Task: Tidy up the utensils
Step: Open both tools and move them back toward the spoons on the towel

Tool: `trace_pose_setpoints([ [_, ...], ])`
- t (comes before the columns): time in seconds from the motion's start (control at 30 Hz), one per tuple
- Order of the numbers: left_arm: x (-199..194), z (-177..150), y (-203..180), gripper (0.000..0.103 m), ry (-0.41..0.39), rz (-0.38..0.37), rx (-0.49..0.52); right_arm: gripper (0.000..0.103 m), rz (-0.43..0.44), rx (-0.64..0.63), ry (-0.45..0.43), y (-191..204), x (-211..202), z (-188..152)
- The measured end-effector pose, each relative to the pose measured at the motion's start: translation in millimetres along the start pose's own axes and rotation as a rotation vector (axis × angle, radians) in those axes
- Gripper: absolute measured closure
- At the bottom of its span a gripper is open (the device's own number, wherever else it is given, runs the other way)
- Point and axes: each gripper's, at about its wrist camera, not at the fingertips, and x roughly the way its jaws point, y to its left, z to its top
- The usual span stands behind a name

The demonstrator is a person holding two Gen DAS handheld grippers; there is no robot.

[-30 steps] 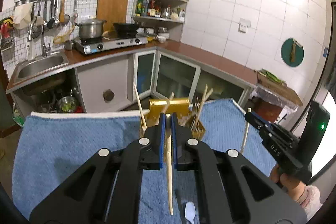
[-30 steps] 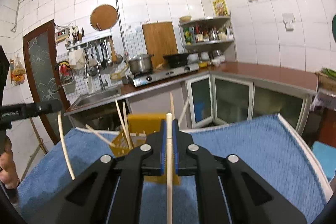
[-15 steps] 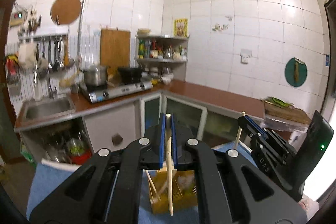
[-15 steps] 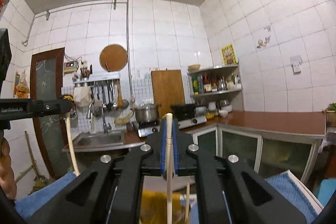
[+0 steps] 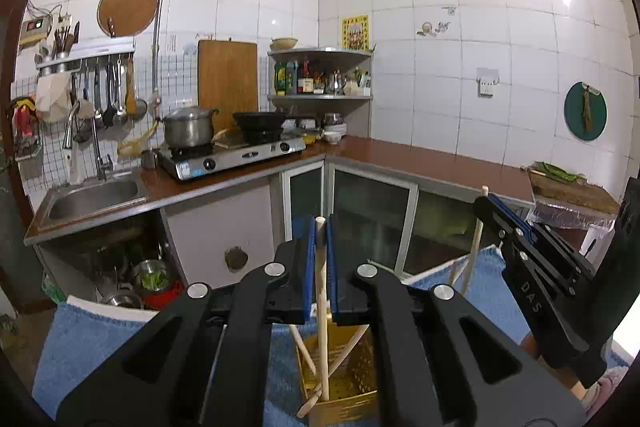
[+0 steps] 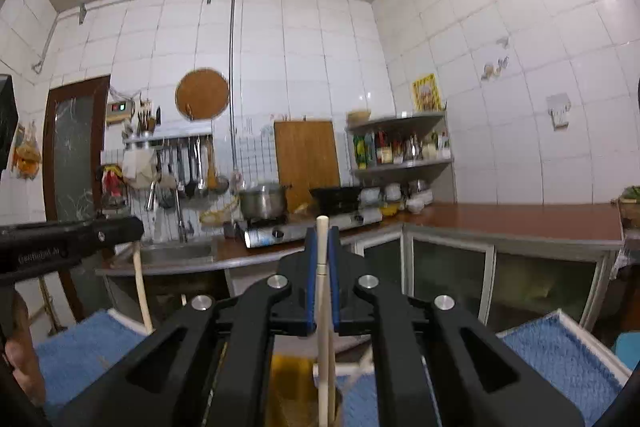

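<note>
Nearest, the left gripper (image 5: 320,227) clamps a pale wooden chopstick (image 5: 322,307) upright between its blue pads, the stick's lower end inside the yellow perforated utensil holder (image 5: 352,383) on the blue towel (image 5: 80,339). Beside it, the right gripper (image 6: 322,233) likewise pinches a second pale wooden chopstick (image 6: 323,327) above that holder. Farther back stand the brown countertop (image 5: 420,159) and the steel gas stove (image 5: 232,157).
</note>
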Motion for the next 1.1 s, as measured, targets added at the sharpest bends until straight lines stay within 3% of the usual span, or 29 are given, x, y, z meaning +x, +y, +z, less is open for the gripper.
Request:
trace_pose_setpoints([
  [0.2, 19, -28, 15, 0.099, 0.101, -0.015, -0.063, 0.097, -0.001, -0.004, 0.101, -8, 4, -34],
  [0.47, 26, -48, 23, 0.097, 0.199, 0.033, -0.08, 0.096, 0.012, -0.024, 0.269, -5, 8, -58],
  [0.57, 14, -44, 27, 0.073, 0.215, 0.025, -0.107, 0.094, 0.016, -0.012, 0.312, -5, 1, -52],
  [0.6, 6, -41, 27, 0.056, 0.206, 0.031, -0.109, 0.08, 0.013, -0.012, 0.319, -5, -4, -49],
  [0.63, 0, -38, 28, 0.039, 0.199, 0.038, -0.109, 0.055, -0.001, -0.013, 0.323, -5, -10, -45],
  [0.67, -9, -33, 29, 0.033, 0.193, 0.043, -0.108, 0.048, -0.011, -0.013, 0.324, -4, -14, -42],
  [0.73, -22, -29, 32, 0.022, 0.192, 0.047, -0.111, 0.047, -0.025, -0.028, 0.346, -1, -27, -36],
  [0.93, -49, -46, 52, 0.008, 0.258, 0.053, -0.106, 0.046, -0.093, -0.073, 0.458, 10, -60, -45],
  [1.1, -62, -100, 68, 0.005, 0.35, 0.056, -0.119, 0.044, -0.118, -0.063, 0.559, 16, -86, -81],
])
